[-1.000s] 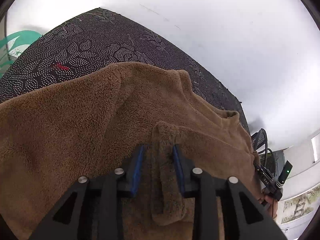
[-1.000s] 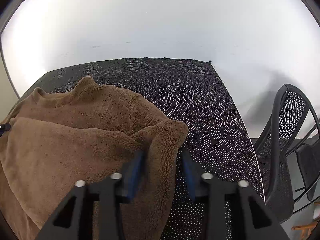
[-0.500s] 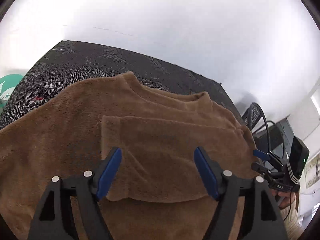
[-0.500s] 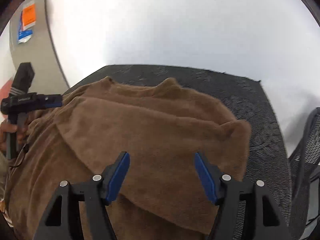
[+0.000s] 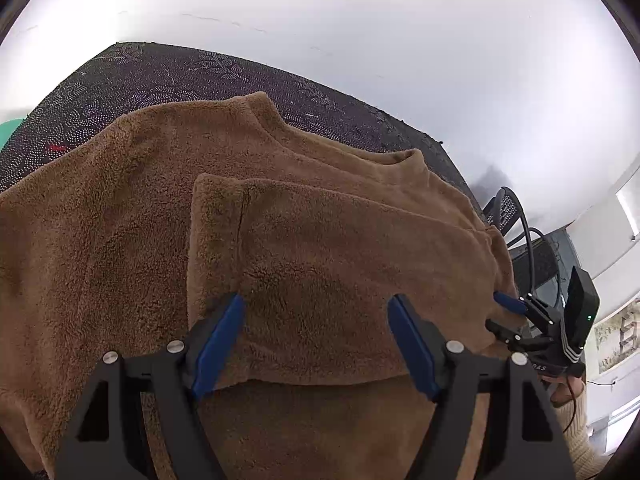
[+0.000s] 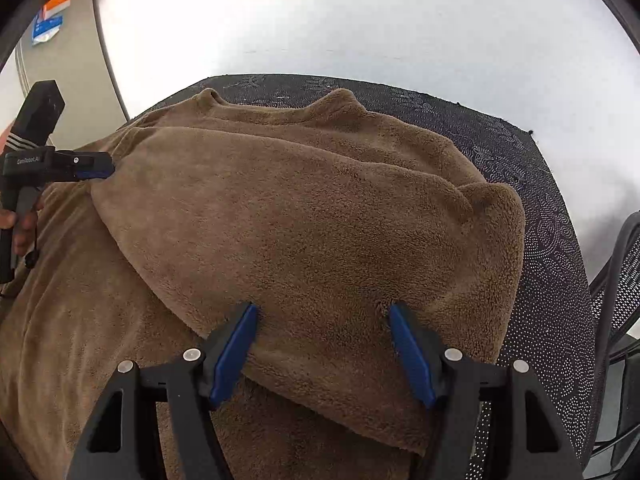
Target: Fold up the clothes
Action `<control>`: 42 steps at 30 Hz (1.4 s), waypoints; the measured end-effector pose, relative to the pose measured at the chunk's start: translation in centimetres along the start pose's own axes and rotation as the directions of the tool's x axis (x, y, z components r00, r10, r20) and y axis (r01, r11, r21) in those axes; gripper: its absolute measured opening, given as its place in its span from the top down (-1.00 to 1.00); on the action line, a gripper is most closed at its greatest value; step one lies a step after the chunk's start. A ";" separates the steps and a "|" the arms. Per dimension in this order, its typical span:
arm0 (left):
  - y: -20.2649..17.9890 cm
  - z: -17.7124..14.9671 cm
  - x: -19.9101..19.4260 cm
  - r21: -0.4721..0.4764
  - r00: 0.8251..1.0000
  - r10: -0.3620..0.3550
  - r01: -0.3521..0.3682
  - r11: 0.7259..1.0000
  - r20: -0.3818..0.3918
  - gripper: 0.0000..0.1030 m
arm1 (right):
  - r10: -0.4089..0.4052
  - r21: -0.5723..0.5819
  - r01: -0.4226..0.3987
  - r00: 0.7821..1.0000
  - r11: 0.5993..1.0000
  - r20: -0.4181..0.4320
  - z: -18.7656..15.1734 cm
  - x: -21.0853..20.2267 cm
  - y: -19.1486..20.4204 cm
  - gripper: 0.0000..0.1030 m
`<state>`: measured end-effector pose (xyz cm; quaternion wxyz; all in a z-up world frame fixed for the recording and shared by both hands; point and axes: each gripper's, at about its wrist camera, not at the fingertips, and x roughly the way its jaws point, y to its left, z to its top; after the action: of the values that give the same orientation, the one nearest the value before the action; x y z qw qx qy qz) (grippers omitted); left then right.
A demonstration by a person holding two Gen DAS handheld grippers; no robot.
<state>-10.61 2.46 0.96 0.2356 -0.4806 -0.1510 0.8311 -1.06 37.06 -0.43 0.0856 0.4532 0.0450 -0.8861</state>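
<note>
A brown fleece sweater [image 5: 132,208] lies on a dark dotted table [image 5: 160,76], collar toward the far edge. A sleeve or side panel [image 5: 328,264] is folded across its body. My left gripper [image 5: 316,344] is open and empty just above the folded panel's near edge. My right gripper [image 6: 324,348] is open and empty above the same folded panel [image 6: 304,216] from the other side. The right gripper also shows at the right of the left wrist view [image 5: 504,316]. The left gripper shows at the left of the right wrist view [image 6: 94,166].
The table [image 6: 552,216] ends at a white wall behind. A black mesh chair [image 6: 616,280] stands off the table's right side. A green object [image 5: 10,130] lies past the table's left edge.
Both grippers have let go of the folded sleeve or panel and opened wide. The panel now lies flat across the sweater, and both grippers have drawn back slightly.
</note>
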 end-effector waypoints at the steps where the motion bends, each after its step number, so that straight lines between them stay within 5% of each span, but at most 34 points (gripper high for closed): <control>1: -0.1 0.0 -0.3 -0.010 1.000 -0.004 0.004 1.000 -0.001 -0.53 | -0.001 0.001 0.001 1.000 1.000 0.001 -0.1 0.0 -0.1 -0.34; 7: 0.7 -0.6 -3.4 -0.111 0.997 -0.070 0.072 0.991 0.021 -0.55 | -0.027 -0.006 0.028 1.000 1.000 0.010 -0.4 -0.1 0.2 -0.36; 11: 2.2 -0.8 -4.4 -0.158 0.999 -0.039 0.043 0.987 0.026 -0.55 | -0.030 -0.006 0.030 0.999 1.000 0.011 -0.4 -0.2 0.2 -0.37; 19: 3.1 -0.9 -2.1 -0.176 0.998 -0.055 0.055 0.983 0.003 -0.55 | -0.036 -0.006 0.036 0.999 0.999 0.013 -0.3 -0.1 0.2 -0.38; 30: 2.8 -1.3 -1.7 -0.131 0.999 0.036 -0.035 0.991 -0.002 0.26 | -0.035 -0.003 0.035 0.999 0.999 0.014 -0.3 -0.1 0.2 -0.39; 34: 1.8 -2.1 -3.4 -0.106 0.997 0.067 -0.062 0.992 0.042 0.33 | -0.032 0.000 0.032 0.999 0.999 0.014 -0.4 -0.2 0.1 -0.39; 38: -1.0 -3.0 -6.5 -0.003 0.971 0.183 -0.185 0.983 0.153 0.36 | -0.031 0.002 0.031 0.999 1.000 0.014 -0.3 -0.2 0.0 -0.39; 42: 0.0 -2.5 -5.8 -0.031 0.978 0.175 -0.173 0.984 0.111 0.36 | -0.028 0.003 0.028 1.000 1.000 0.013 -0.3 -0.1 -0.1 -0.41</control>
<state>-5.93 -0.59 3.99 0.1479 -0.4465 -0.1302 0.8728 -0.74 37.20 -0.55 0.0730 0.4469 0.0492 -0.8903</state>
